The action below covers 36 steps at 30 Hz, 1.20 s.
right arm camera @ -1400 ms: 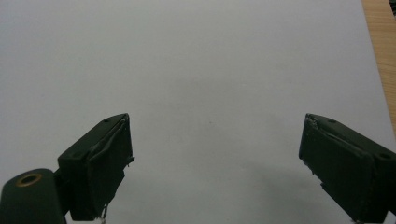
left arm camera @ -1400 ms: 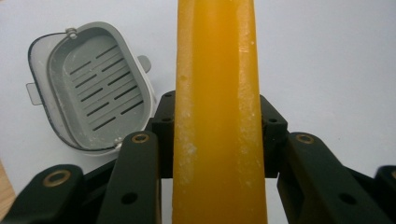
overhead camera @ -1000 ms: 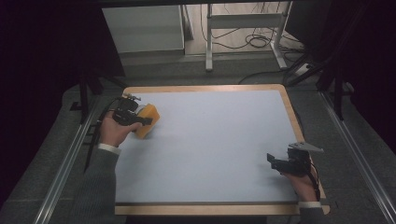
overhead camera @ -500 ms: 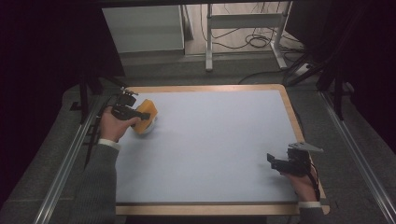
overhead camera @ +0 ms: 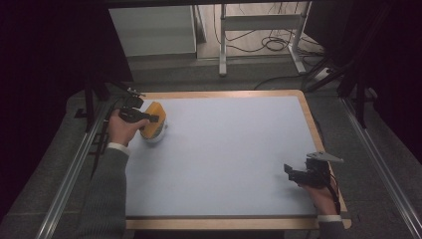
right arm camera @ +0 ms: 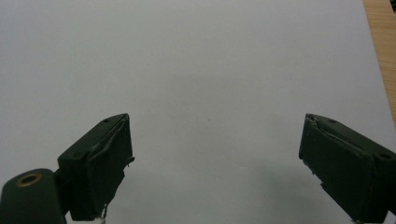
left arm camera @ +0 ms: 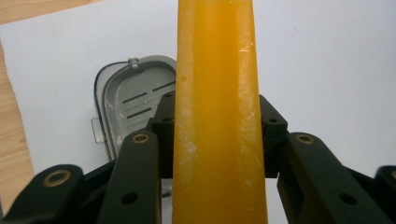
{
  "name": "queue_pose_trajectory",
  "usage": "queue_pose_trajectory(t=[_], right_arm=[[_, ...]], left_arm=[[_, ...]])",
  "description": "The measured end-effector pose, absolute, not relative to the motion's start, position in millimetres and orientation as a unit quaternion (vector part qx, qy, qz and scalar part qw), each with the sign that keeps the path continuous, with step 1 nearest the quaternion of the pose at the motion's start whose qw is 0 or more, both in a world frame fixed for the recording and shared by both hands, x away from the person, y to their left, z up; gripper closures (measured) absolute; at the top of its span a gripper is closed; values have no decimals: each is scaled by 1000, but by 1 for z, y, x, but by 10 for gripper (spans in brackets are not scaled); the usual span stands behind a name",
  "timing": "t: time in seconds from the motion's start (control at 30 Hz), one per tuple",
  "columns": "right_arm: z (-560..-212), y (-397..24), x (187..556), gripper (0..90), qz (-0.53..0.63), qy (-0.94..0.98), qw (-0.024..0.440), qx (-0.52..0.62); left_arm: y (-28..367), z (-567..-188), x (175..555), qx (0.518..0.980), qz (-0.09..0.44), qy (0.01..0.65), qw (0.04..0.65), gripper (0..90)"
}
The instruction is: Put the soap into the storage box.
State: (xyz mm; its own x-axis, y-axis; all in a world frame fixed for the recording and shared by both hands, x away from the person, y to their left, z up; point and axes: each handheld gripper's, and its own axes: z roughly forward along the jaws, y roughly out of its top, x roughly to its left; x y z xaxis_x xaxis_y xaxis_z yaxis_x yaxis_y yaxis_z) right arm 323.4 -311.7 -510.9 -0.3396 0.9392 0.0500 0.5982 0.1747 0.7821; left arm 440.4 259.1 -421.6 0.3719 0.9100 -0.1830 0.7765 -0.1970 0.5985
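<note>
Soap-like yellow block (left arm camera: 217, 116) sits tight between the two black jaws of the left gripper (overhead camera: 149, 118). The jaws press on both of its long sides, so this claw is holding the block. In the left gripper view the block stands up tall in the middle, and it has small white specks on it.

Under the block lies a grey dish (left arm camera: 130, 100) with slots in its floor and a clear rim. The dish rests on the desk (overhead camera: 239, 154) near the far left corner, close to the left edge. In the high view the block is just over the dish, and I cannot tell if they touch.

A hand (overhead camera: 122, 130) in a grey sleeve (overhead camera: 107, 194) holds the left gripper. The arm comes up along the left edge of the desk.

The right gripper (overhead camera: 293, 174) is near the front right corner of the desk, well apart from the block. Its jaws stand wide apart, and only the bare pale top of the desk lies between them. In the right gripper view a strip of the wooden edge (right arm camera: 380, 42) of the desk shows on the right side.

The desk top is pale blue-white with a wooden frame around it.
</note>
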Motion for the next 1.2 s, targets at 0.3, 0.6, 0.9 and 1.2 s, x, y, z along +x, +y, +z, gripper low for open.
queue_pose_trajectory(t=[0.3, 0.6, 0.9, 1.2], right_arm=[[-512, -313, 324, 95, 366, 730, 235, 527], [-512, -312, 324, 95, 365, 728, 240, 527], [-511, -312, 323, 95, 368, 726, 244, 527], [-512, -312, 323, 95, 365, 728, 245, 526]], left_arm=[[264, -428, 452, 759, 108, 564, 305, 607], [264, -438, 462, 752, 106, 576, 302, 607], [265, -449, 470, 749, 100, 586, 294, 607], [270, -456, 478, 743, 101, 597, 287, 607]])
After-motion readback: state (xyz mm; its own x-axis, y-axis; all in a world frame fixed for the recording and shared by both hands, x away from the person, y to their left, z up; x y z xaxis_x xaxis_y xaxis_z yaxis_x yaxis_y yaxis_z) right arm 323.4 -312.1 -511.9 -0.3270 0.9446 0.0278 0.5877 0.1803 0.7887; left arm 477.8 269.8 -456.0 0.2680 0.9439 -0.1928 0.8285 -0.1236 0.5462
